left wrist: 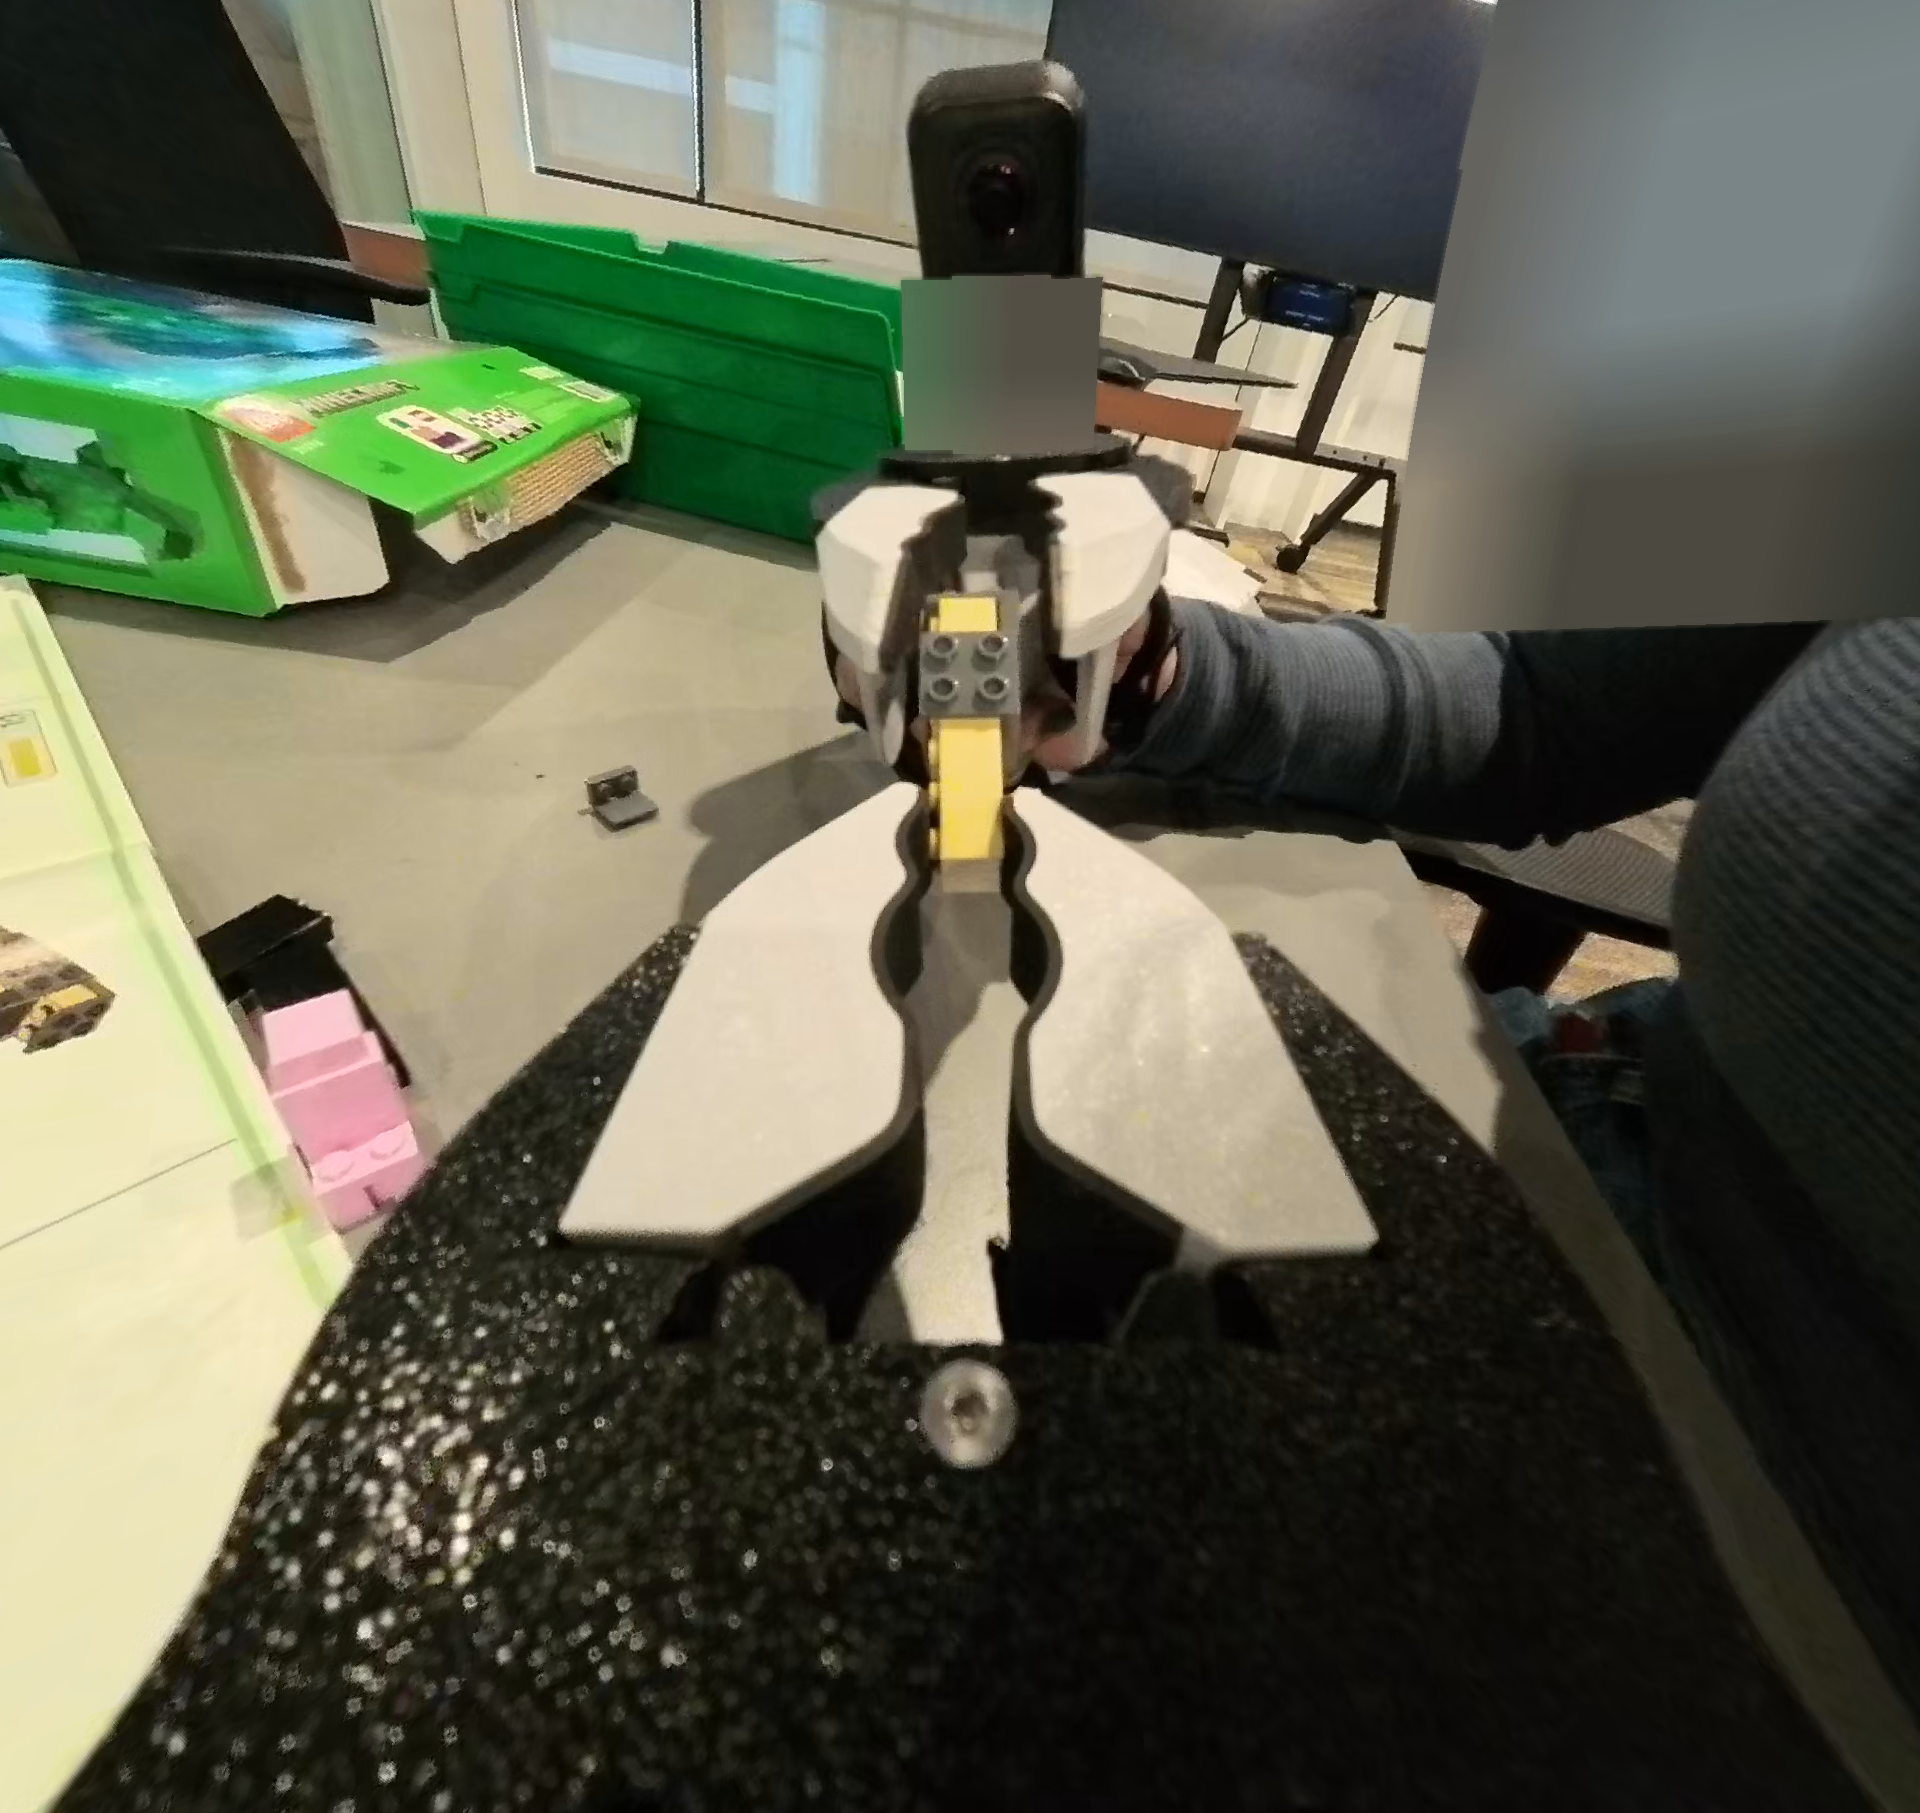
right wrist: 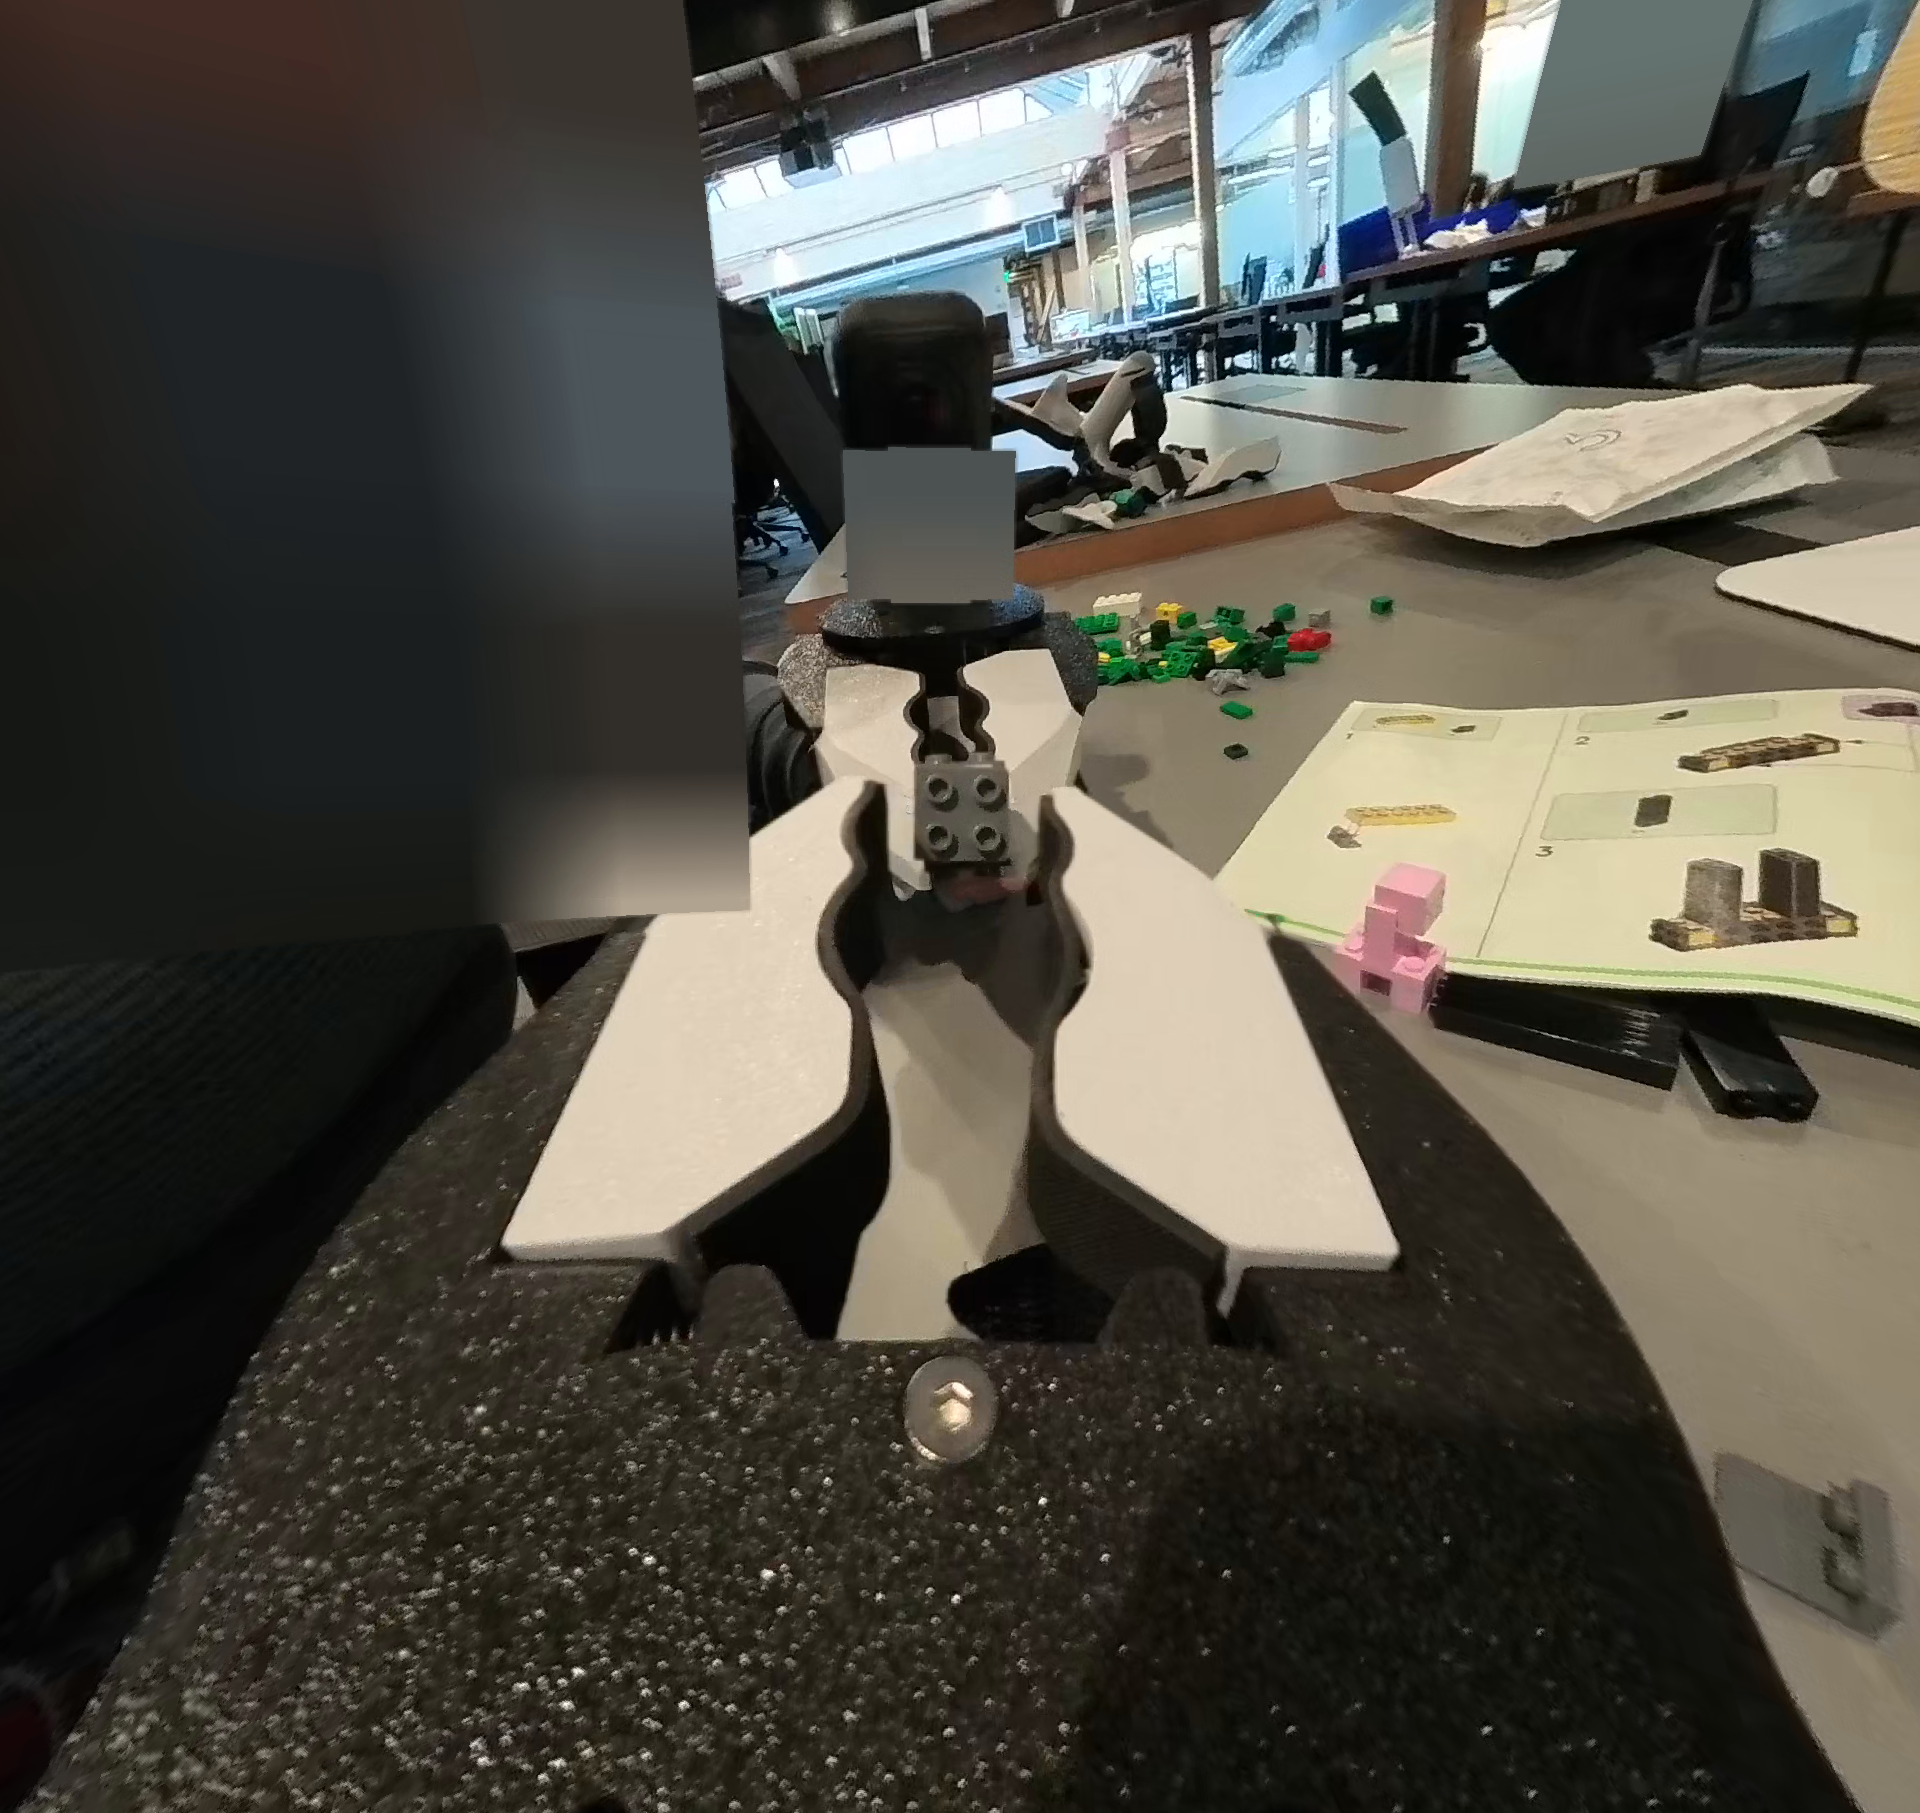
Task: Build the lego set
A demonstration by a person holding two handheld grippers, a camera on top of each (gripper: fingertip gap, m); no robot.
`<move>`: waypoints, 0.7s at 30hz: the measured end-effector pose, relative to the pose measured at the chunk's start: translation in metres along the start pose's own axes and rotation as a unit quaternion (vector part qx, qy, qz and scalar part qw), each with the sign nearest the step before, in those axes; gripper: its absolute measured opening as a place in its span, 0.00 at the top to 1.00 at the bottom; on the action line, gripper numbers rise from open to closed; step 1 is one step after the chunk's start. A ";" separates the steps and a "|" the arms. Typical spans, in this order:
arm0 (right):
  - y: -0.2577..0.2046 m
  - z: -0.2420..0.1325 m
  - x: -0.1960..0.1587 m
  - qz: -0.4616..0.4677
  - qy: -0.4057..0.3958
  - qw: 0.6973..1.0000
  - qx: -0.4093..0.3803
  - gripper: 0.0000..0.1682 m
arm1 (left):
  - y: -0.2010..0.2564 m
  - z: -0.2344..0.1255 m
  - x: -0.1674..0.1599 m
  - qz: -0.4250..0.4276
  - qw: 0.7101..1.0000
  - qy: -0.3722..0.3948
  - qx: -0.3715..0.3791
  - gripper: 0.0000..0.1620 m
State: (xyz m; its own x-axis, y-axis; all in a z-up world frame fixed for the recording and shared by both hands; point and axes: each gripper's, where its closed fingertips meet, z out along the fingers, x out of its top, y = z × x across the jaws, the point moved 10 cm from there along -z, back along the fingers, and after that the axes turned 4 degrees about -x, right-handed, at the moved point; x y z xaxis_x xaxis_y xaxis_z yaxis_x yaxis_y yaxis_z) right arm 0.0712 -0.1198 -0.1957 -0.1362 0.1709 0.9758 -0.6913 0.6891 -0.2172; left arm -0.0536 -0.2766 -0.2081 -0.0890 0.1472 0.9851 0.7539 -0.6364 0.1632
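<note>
My left gripper [left wrist: 971,818] is shut on the near end of a long yellow brick [left wrist: 971,776] and holds it above the grey table [left wrist: 468,683]. A grey 2x2 brick [left wrist: 967,672] sits on the yellow brick's far part, studs up. My right gripper [left wrist: 977,620] faces the left one and closes around that far end. In the right wrist view the right gripper [right wrist: 961,818] holds the grey 2x2 brick [right wrist: 961,807] between its fingertips, with the left gripper [right wrist: 951,714] just behind it. The yellow brick is hidden there.
A pink pig figure [right wrist: 1397,932] and black pieces [right wrist: 1558,1036] lie by the open instruction booklet [right wrist: 1610,828]. A pile of loose bricks [right wrist: 1205,646] lies farther off. A small grey piece [left wrist: 620,795], a green set box [left wrist: 260,454] and a green bin [left wrist: 665,381] are behind. Left and right tips are no more than a few centimetres apart. Both grippers' tips are roughly 15 cm from the small grey piece [left wrist: 620,795]. Look for it in the right wrist view [right wrist: 1801,1515] too.
</note>
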 end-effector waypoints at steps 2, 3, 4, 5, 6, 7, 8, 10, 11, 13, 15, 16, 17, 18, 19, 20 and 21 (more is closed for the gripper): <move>0.001 -0.001 0.001 0.000 0.005 1.000 -0.003 0.83 | -0.001 -0.001 0.000 -0.008 1.000 0.005 -0.003 0.93; 0.001 -0.001 0.001 -0.001 0.007 1.000 -0.004 0.83 | -0.001 -0.001 0.000 -0.008 1.000 0.004 -0.004 0.93; 0.001 -0.001 0.001 -0.003 0.004 1.000 -0.004 0.84 | -0.001 0.000 0.000 -0.003 1.000 0.002 -0.003 0.93; 0.000 -0.001 0.001 -0.004 0.000 1.000 -0.003 0.85 | 0.000 0.000 0.000 0.005 1.000 -0.002 -0.002 0.93; 0.000 -0.001 0.000 -0.007 -0.003 1.000 0.002 0.88 | 0.001 0.001 0.000 0.013 1.000 -0.006 0.000 0.93; -0.001 -0.001 0.000 -0.011 -0.004 1.000 0.008 0.90 | 0.002 0.001 0.000 0.019 1.000 -0.008 0.001 0.93; -0.002 -0.001 0.000 -0.016 -0.005 1.000 0.007 0.90 | 0.002 0.001 0.000 0.022 1.000 -0.009 0.000 0.93; -0.004 -0.002 0.001 -0.028 -0.012 1.000 0.006 0.91 | 0.003 0.001 0.000 0.024 1.000 -0.010 -0.002 0.93; -0.005 -0.002 0.002 -0.035 -0.017 0.999 0.005 0.91 | 0.004 0.002 0.000 0.027 1.000 -0.009 -0.003 0.93; -0.008 -0.003 0.005 -0.051 -0.024 0.998 0.003 0.90 | 0.006 0.002 0.001 0.033 0.999 -0.009 -0.005 0.93; -0.009 -0.003 0.005 -0.056 -0.026 0.998 0.002 0.90 | 0.007 0.002 0.002 0.038 0.999 -0.010 -0.004 0.93; -0.009 -0.003 0.005 -0.059 -0.027 0.998 0.001 0.90 | 0.007 0.002 0.002 0.040 0.999 -0.010 -0.003 0.93; -0.009 -0.003 0.005 -0.062 -0.027 0.998 0.000 0.90 | 0.007 0.002 0.002 0.041 0.999 -0.010 -0.003 0.93; -0.009 -0.003 0.005 -0.061 -0.027 0.998 0.002 0.90 | 0.007 0.002 0.002 0.042 0.999 -0.010 -0.002 0.93; -0.009 -0.003 0.005 -0.059 -0.026 0.998 0.003 0.90 | 0.007 0.002 0.002 0.044 0.999 -0.011 -0.001 0.93; -0.008 -0.002 0.004 -0.059 -0.022 0.998 0.004 0.90 | 0.007 0.002 0.002 0.046 0.999 -0.012 0.000 0.93; -0.008 -0.002 0.004 -0.064 -0.018 0.998 0.000 0.90 | 0.007 0.002 0.002 0.049 0.999 -0.013 0.003 0.93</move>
State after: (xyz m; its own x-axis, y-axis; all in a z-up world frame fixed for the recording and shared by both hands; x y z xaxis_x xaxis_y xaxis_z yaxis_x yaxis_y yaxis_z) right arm 0.0779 -0.1232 -0.1904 -0.0714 0.0560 0.9959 -0.7051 0.7034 -0.0901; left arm -0.0476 -0.2793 -0.2054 0.0017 0.1041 0.9946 0.7624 -0.6437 0.0661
